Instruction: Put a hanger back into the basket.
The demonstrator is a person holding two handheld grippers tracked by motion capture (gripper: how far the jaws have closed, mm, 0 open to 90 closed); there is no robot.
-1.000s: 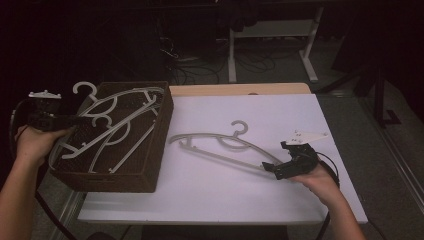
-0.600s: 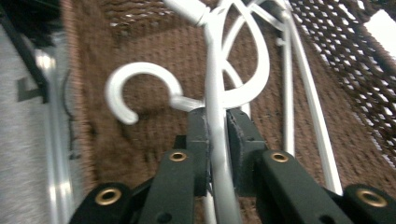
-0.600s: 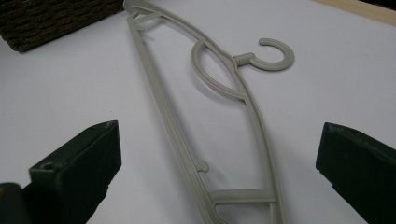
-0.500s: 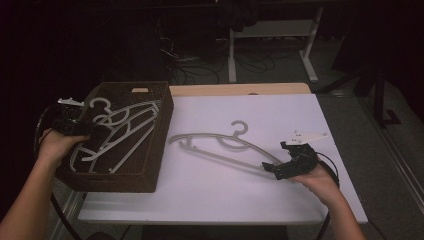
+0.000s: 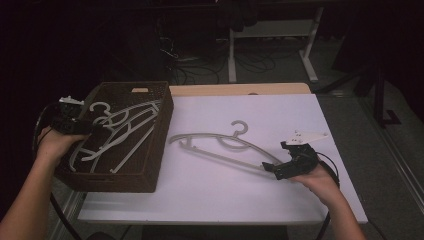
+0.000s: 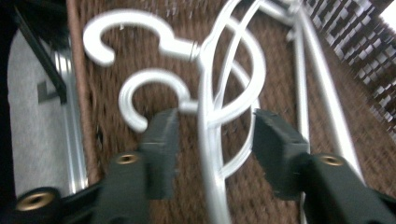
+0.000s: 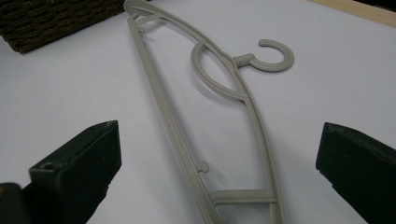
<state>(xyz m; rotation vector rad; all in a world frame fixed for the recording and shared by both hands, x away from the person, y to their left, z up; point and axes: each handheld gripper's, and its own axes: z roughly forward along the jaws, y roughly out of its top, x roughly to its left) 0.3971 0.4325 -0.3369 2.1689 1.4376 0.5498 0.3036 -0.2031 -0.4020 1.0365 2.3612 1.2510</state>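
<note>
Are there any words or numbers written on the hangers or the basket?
None: no word, number or sign can be read.
The hanger on the table looks plain grey.
The hangers in the basket look plain too, though blurred.
The pale patch on the basket's far wall is too small to read.

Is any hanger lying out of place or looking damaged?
One grey hanger lies alone on the white table, outside the brown basket where the other hangers are piled. No hanger looks broken.
</note>
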